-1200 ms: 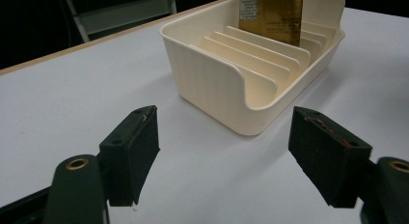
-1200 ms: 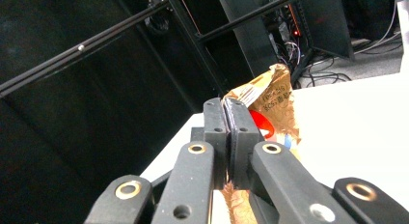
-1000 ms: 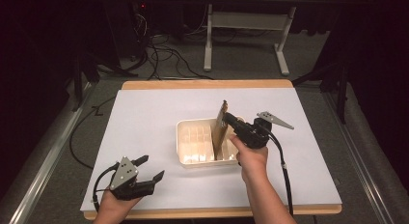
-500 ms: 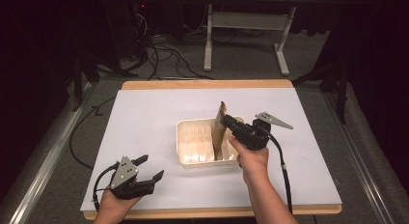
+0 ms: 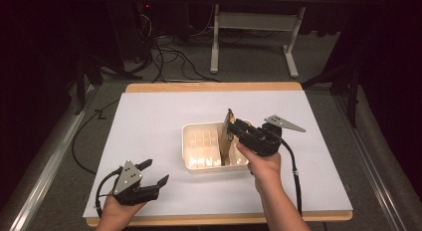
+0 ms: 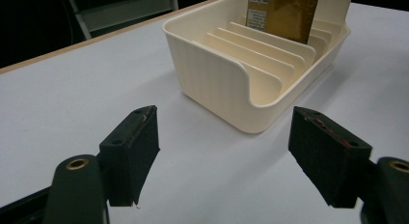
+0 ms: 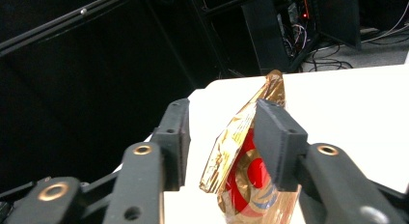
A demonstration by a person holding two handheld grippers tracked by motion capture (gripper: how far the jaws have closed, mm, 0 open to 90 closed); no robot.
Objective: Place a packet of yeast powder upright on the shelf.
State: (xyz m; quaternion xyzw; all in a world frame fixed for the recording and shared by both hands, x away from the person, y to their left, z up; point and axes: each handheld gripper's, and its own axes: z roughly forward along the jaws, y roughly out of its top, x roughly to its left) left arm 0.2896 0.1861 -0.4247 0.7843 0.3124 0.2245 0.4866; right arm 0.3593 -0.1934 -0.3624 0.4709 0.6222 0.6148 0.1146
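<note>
At the near left corner of the white table our left gripper rests low in the hand, its jaws wide apart and empty, facing the cream slotted tray that sits just right of centre. In the tray's right-hand slots a flat gold foil packet stands on edge, its lower end down between the dividers. Our right gripper sits at the packet's top; in the right gripper view the jaws flank the foil with a gap on one side, so the grip looks released or nearly so. We judge the step to be seating the packet; next comes a clean backing-off without tipping it.
</note>
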